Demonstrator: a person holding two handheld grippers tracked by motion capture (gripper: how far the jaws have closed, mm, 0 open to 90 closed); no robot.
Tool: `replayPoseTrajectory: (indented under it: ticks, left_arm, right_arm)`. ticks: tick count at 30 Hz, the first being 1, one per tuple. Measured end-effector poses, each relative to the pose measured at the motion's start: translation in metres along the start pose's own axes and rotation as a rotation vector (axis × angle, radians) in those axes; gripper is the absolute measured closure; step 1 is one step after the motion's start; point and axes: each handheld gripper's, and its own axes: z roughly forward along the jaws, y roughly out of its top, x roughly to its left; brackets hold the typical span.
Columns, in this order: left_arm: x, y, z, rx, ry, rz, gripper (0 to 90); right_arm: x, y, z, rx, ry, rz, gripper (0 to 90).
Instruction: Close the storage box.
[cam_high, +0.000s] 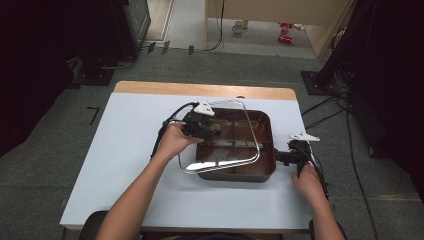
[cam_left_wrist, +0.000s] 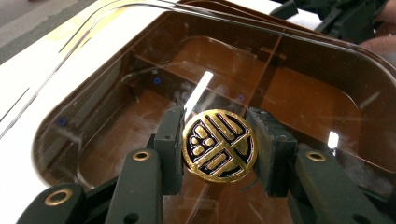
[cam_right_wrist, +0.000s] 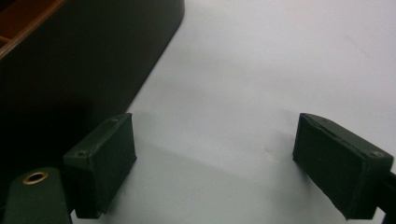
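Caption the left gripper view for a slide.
Left tool shut on the gold knob of a clear lid over a brown divided tray.

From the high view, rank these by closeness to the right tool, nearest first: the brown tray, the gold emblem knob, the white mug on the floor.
1. Brown tray: directly left of the right tool.
2. Gold emblem knob: on the clear lid, across the tray, in the left tool.
3. White mug: on the floor, beyond the table.

The clear lid (cam_high: 220, 135) covers most of the brown box (cam_high: 265, 172); bare table (cam_high: 130, 190) lies open on the left and near.
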Motion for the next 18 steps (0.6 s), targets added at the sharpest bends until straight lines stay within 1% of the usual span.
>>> replayPoseTrajectory:
  ticks: [5, 9, 12, 14, 18]
  left_arm:
    - [-0.005, 0.007, 0.009, 0.018, -0.026, 0.018, 59.9]
    - [-0.008, 0.015, 0.018, 0.025, -0.059, 0.029, 59.9]
    - [-0.011, 0.020, 0.026, 0.044, -0.070, 0.049, 59.8]
    - [-0.011, 0.023, 0.030, 0.061, -0.079, 0.064, 59.9]
    - [-0.008, 0.026, 0.039, 0.079, -0.103, 0.069, 59.8]
  right_arm:
    - [0.000, 0.000, 0.000, 0.000, 0.000, 0.000, 12.6]
    - [0.000, 0.000, 0.000, 0.000, 0.000, 0.000, 12.6]
    - [0.000, 0.000, 0.000, 0.000, 0.000, 0.000, 12.6]
    - [0.000, 0.000, 0.000, -0.002, 0.000, 0.000, 12.6]
    - [0.000, 0.000, 0.000, 0.000, 0.000, -0.002, 12.6]
